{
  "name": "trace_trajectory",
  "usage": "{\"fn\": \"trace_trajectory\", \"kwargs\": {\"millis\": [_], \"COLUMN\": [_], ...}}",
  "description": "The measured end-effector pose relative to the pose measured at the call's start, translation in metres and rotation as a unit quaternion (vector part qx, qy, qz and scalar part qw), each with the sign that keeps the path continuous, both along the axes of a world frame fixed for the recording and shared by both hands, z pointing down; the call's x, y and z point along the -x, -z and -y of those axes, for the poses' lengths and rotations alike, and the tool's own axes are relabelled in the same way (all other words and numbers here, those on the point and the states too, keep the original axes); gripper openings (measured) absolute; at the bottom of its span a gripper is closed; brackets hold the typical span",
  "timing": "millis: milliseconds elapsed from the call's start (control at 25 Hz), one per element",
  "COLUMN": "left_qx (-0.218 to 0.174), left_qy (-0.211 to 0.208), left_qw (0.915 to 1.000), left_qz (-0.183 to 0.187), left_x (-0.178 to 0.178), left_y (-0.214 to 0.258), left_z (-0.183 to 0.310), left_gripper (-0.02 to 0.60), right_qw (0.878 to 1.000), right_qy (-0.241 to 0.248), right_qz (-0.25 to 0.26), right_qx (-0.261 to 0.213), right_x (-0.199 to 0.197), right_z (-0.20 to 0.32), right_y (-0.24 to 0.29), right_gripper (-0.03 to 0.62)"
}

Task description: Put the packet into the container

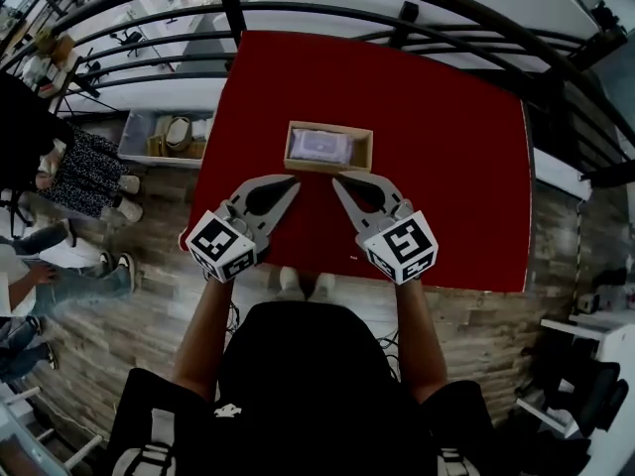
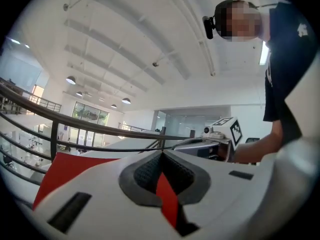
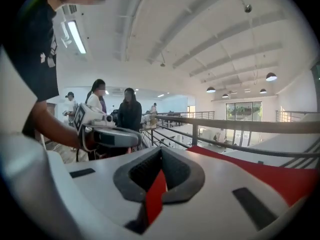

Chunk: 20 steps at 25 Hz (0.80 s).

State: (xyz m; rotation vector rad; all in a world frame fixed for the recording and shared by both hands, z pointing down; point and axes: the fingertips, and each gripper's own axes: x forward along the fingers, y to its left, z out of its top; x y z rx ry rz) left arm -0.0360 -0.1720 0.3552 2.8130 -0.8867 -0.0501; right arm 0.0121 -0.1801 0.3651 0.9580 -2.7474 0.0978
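In the head view, the container (image 1: 328, 148), an open cardboard box, stands on the red table (image 1: 446, 177). The packet (image 1: 319, 147) lies inside it, flat on the bottom. I hold my left gripper (image 1: 295, 180) and my right gripper (image 1: 335, 180) over the near part of the table. Their tips lean toward each other and point at the near wall of the box. Both have the jaws pressed together and carry nothing. On the wooden floor to the left of the table is a grey bin (image 1: 164, 135).

In the left gripper view, the two dark pads meet at the tip, and only a strip of the red table shows through the gap lower down. Nothing is between them. The right gripper is just beside it on the right. A black railing (image 2: 75, 120) runs behind.

In the right gripper view, the pads are also closed tip to tip, with nothing in the grip. The left gripper shows at the left, and two people (image 3: 129, 111) stand beyond it. The packet and the container are in neither gripper view.
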Motion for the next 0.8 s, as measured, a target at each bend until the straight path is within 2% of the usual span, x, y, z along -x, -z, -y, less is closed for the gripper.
{"fn": "trace_trajectory", "kwargs": {"millis": [200, 480, 600, 800], "left_qx": [-0.014, -0.026, -0.018, -0.025], "left_qy": [0.032, 0.012, 0.006, 0.005], "left_qw": [0.9993, 0.9996, 0.9998, 0.9997], "left_qz": [-0.013, -0.003, -0.001, -0.002], "left_x": [0.006, -0.004, -0.005, -0.003], "left_y": [0.027, 0.023, 0.029, 0.028], "left_z": [-0.026, -0.054, -0.059, -0.064], "left_gripper": [0.009, 0.009, 0.009, 0.009], "right_qw": [0.997, 0.991, 0.989, 0.988], "right_qy": [-0.019, -0.013, -0.007, -0.002], "right_qz": [0.074, 0.136, 0.147, 0.156], "right_qx": [-0.013, 0.0, -0.002, 0.0], "right_x": [-0.003, -0.007, -0.004, -0.004], "right_z": [-0.028, -0.057, -0.063, -0.069], "right_y": [0.026, 0.039, 0.041, 0.044], "right_gripper": [0.02, 0.02, 0.02, 0.02]}}
